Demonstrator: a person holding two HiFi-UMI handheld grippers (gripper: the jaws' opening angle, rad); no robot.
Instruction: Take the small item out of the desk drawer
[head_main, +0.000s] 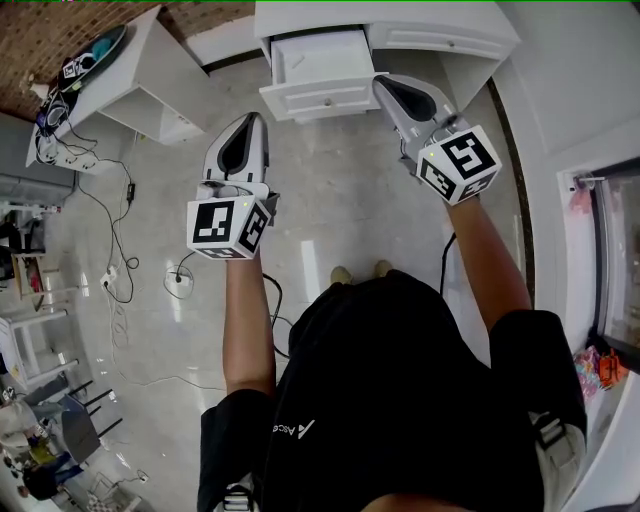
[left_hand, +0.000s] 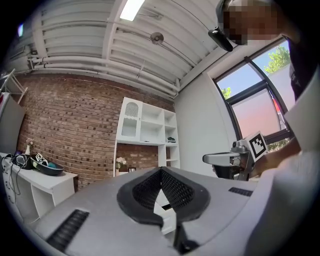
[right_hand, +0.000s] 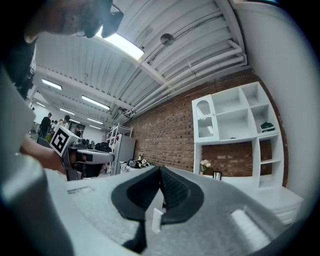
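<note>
The white desk drawer (head_main: 318, 72) stands pulled out of the desk (head_main: 440, 30) at the top of the head view; its inside looks bare white and I see no small item in it. My right gripper (head_main: 381, 83) hovers by the drawer's front right corner, jaws together. In the right gripper view the right gripper (right_hand: 160, 171) has its pads meeting, with a small white bit (right_hand: 157, 220) low in the slit; what it is I cannot tell. My left gripper (head_main: 254, 120) hangs shut below the drawer's left side, and the left gripper (left_hand: 161, 172) holds nothing.
A white side table (head_main: 150, 75) with clutter stands at the upper left. Cables and a power strip (head_main: 112, 275) trail over the pale floor on the left. White wall shelves (left_hand: 147, 132) show against a brick wall. The person's feet (head_main: 360, 270) are below the drawer.
</note>
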